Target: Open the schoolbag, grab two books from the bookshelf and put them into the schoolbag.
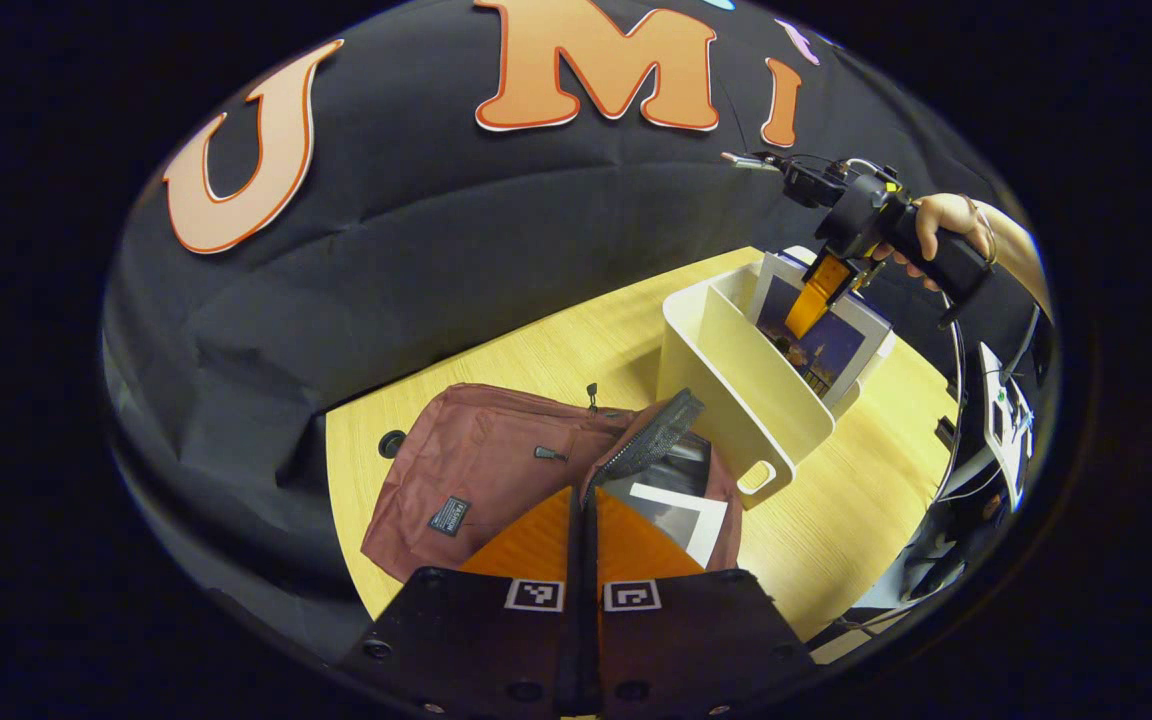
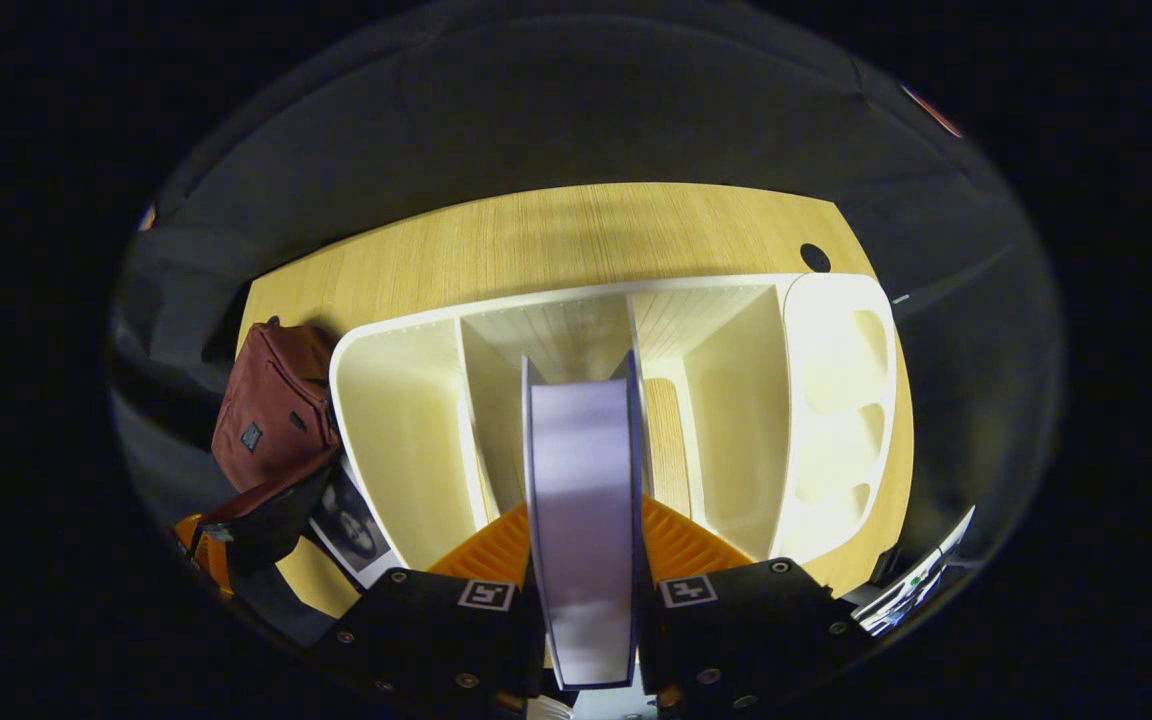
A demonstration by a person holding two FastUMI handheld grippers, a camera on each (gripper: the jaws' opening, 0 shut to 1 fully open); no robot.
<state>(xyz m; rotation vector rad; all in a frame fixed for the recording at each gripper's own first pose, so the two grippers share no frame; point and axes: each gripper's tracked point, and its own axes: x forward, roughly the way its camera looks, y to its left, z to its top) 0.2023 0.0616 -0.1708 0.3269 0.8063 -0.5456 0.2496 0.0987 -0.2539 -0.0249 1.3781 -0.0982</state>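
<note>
The right tongs point(image 2: 586, 580) clamped the second book point(image 2: 584, 500) upright in the bookshelf point(image 2: 391, 420) on the counter point(image 2: 536, 240); the left tongs point(image 1: 584, 530) were clenched, apparently pinching the schoolbag point(image 1: 481, 450) flap — one book point(image 1: 681, 515) inside. Risk: book snagging a divider — tipping the shelf.

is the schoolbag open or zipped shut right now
Open. In the left gripper view the schoolbag has its flap lifted back, and a book shows inside the opening.
</note>
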